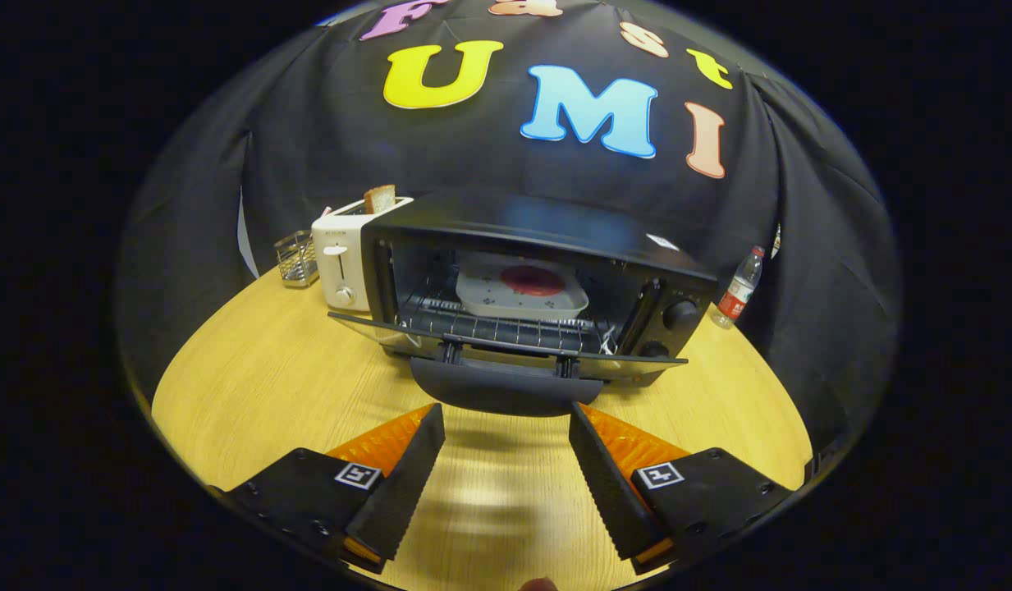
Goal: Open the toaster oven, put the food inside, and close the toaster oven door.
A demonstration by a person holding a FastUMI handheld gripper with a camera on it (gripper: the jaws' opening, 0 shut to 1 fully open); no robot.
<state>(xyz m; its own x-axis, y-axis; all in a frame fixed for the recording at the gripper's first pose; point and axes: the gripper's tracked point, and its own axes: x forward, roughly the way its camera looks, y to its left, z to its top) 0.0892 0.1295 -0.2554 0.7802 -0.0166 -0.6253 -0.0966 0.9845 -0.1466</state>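
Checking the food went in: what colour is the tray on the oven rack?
White rectangular tray with small dark specks, holding round red food; gripper view.

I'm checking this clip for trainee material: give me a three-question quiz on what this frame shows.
1. True or false: the toaster oven door is closed.
2. What lies on the rack inside the oven? A) a water bottle B) a white tray with red food C) a bread slice
3. Fill in: the hand-held gripper has its fingers ____, just short of the door handle.

Key
1. False; it hangs open, folded down.
2. B. The bread slice stands in the white toaster left of the oven; the water bottle stands to its right.
3. Open, gripping nothing.
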